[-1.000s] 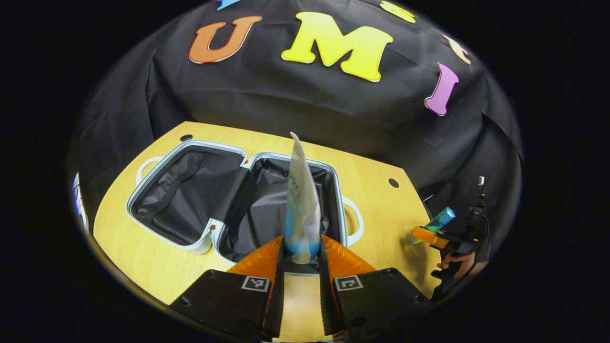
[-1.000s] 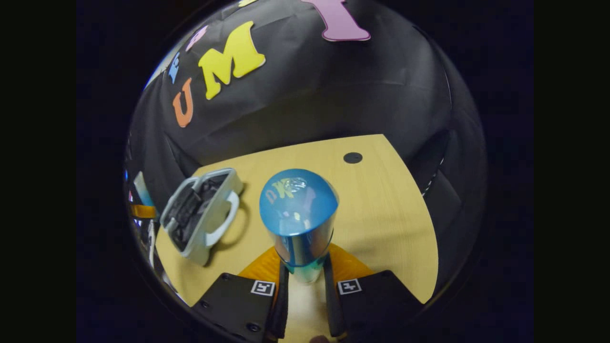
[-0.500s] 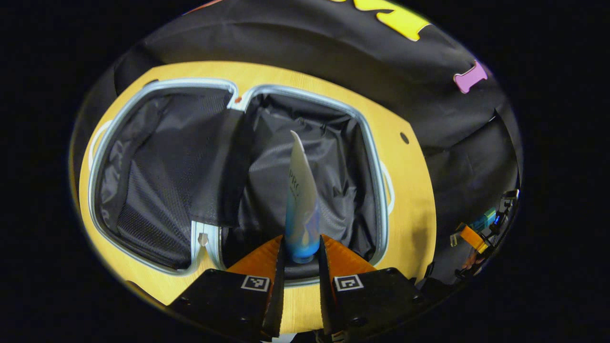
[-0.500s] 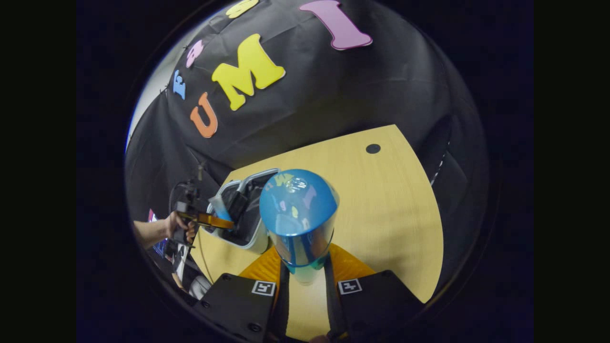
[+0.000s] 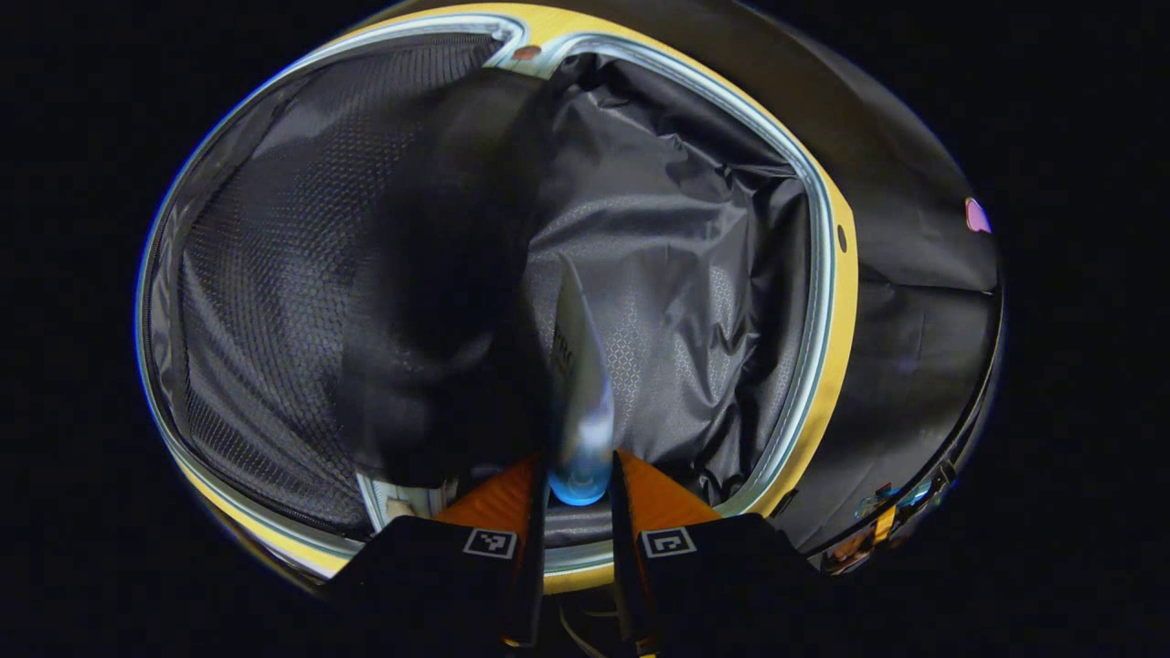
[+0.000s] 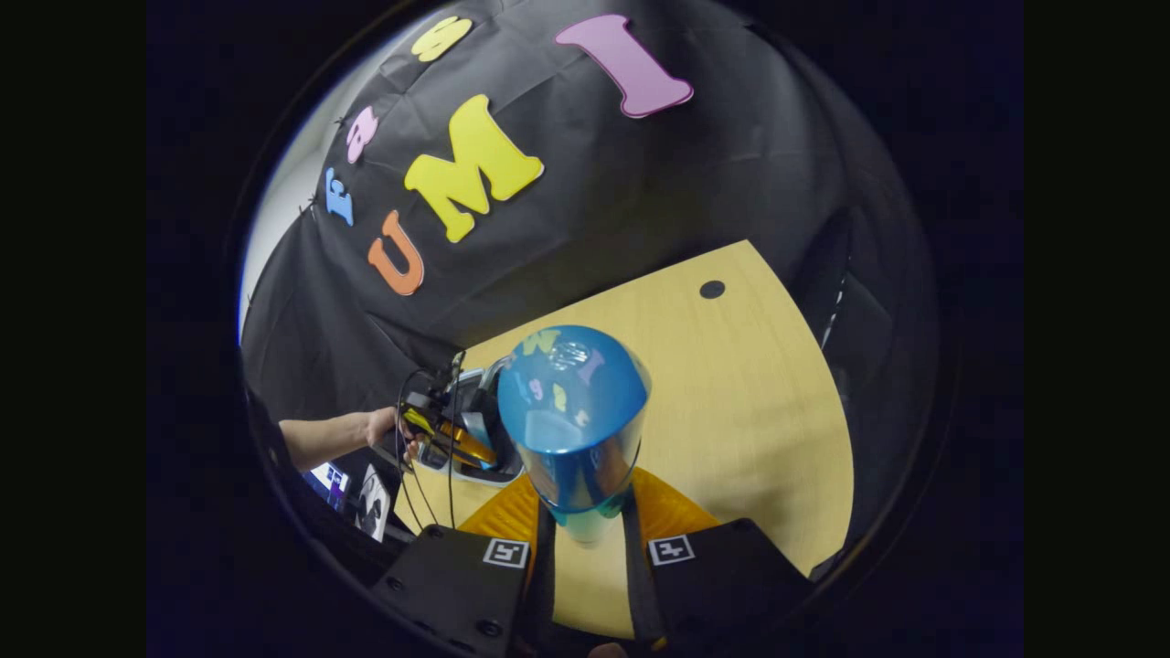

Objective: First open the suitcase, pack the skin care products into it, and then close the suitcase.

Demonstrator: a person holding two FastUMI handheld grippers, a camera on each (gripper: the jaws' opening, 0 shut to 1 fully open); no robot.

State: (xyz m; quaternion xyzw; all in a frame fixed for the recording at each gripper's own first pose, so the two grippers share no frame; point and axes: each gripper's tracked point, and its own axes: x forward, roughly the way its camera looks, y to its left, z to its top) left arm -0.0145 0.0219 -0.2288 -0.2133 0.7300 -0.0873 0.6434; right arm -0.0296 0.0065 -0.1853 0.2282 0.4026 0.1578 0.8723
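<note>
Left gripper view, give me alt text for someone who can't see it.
A claw grips a pale squeeze tube by its blue end, holding it down inside an open suitcase. The suitcase's dark fabric lining spreads around the tube, with a mesh panel in the half on the left. A strip of wooden table edges the case.

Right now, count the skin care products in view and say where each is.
2. A flat tube is held in the left tongs over the open suitcase; a blue-capped bottle is in the right tongs above the table. Others may be hidden.
</note>
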